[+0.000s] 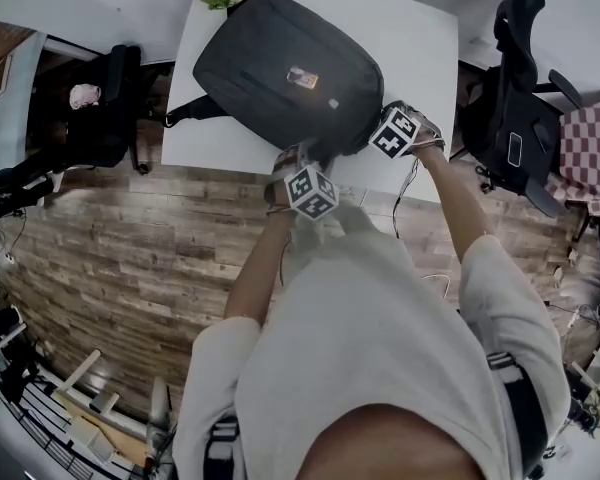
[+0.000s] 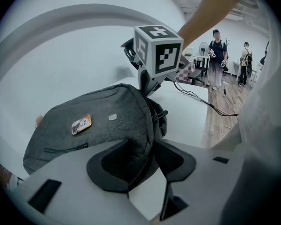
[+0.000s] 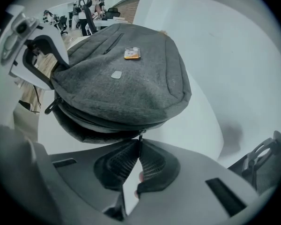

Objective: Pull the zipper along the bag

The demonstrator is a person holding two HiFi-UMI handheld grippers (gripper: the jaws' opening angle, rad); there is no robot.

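Right gripper is pinching the zipper pull, left gripper is clamping the backpack corner; zip seemingly remaining mostly unpulled.

A dark grey backpack lies flat on the white table with its front panel up and one end at the table's near edge. Its zipper runs around that end's rim, where the seam partly gapes.
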